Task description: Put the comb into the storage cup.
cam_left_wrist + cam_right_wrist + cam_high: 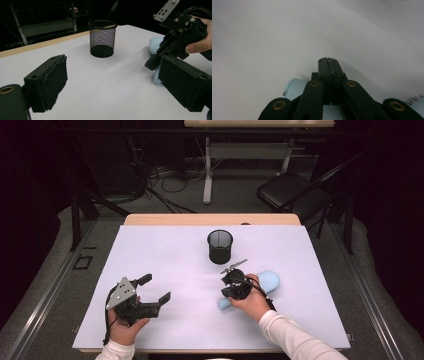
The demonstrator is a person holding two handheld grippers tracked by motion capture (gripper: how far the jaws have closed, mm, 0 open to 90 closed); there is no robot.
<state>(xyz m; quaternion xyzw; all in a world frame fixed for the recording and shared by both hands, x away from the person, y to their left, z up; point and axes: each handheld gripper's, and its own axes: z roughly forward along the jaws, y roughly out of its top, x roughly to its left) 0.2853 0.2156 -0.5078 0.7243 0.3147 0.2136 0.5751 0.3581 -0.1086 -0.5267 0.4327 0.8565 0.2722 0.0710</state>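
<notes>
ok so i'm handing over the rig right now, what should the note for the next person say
Left gripper: open, holds nothing, low over the near left of the table.
Right gripper: jaws shut together, down on the light blue brush; a real grip on it cannot be told.
Brush lies flat at the right; black mesh cup stands upright beyond it.
Done: right hand has reached the brush.
Left, probably: grip the brush, lift it, put it in the cup.

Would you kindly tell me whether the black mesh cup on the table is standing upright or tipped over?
Upright: the mesh cup stands on its solid round base with its open rim facing up, apart from the light blue brush.
</notes>
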